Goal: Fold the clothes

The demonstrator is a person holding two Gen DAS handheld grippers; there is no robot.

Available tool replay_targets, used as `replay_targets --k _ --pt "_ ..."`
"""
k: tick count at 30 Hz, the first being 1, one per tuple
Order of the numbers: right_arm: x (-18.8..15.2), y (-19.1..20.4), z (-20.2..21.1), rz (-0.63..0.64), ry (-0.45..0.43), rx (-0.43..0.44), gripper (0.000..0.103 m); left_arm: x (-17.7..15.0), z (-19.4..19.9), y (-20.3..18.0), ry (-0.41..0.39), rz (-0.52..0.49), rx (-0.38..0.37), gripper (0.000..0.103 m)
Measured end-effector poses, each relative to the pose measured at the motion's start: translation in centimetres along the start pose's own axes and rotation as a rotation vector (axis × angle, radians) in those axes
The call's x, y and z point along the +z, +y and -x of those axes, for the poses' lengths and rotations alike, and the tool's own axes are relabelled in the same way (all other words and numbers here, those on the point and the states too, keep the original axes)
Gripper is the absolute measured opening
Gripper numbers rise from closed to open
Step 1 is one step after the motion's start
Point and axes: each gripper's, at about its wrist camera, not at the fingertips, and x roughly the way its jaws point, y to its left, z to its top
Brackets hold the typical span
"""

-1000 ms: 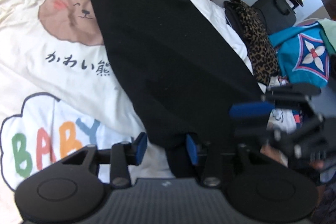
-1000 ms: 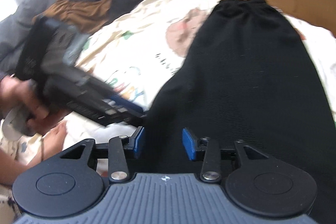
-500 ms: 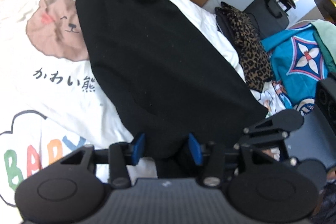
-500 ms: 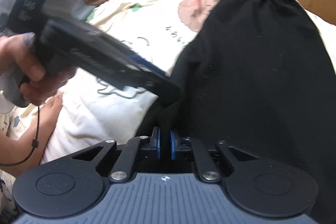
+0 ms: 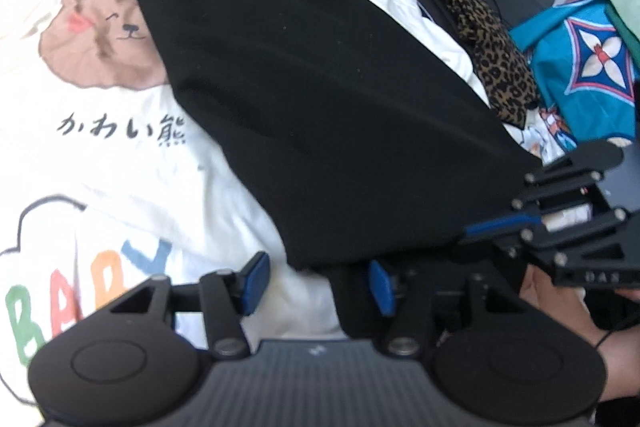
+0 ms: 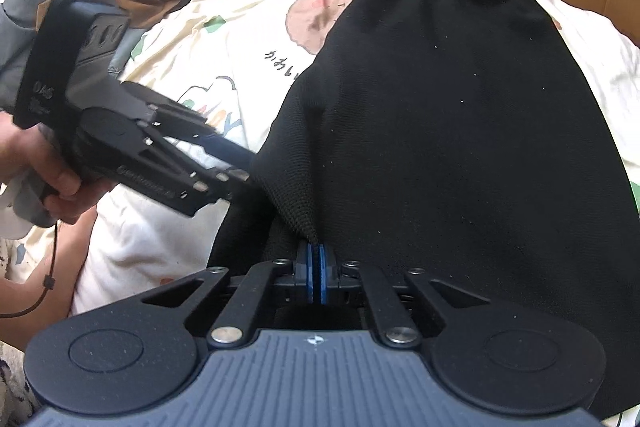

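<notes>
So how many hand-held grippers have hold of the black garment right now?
1. The right hand-held gripper pinches the black knit garment's near edge; the left hand-held gripper is open around its corner.

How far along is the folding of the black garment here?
Early. Done: the black garment lies spread flat on the printed blanket. In hand: the right gripper is shut on a pinch of its near hem; the left gripper is open at the hem's other corner. Left: gripping there and making every fold.

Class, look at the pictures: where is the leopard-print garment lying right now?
In the left wrist view the leopard-print garment lies at the upper right, off the white printed sheet, between the black garment and a turquoise patterned cloth.
</notes>
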Motion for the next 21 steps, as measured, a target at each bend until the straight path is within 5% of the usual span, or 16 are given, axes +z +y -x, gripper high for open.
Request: replay_targets --k 3,7,15,21 --pt "-0.2 -0.3 0.0 -0.013 0.005 0.005 0.002 0.8 0.2 0.3 -0.028 0.024 -0.011 0.054" --pt "-0.5 -0.6 0.1 -0.035 0.006 0.021 0.002 1.2 1.6 0.7 -0.086 0.037 -0.028 0.029" --pt "-0.6 -0.1 0.1 -0.059 -0.001 0.102 0.006 0.7 2.5 2.5 -0.083 0.098 -0.008 0.026" --pt "0.0 0.7 0.3 -0.051 -0.018 0.173 0.036 -0.9 1.6 4.4 -0.023 0.167 -0.039 0.030"
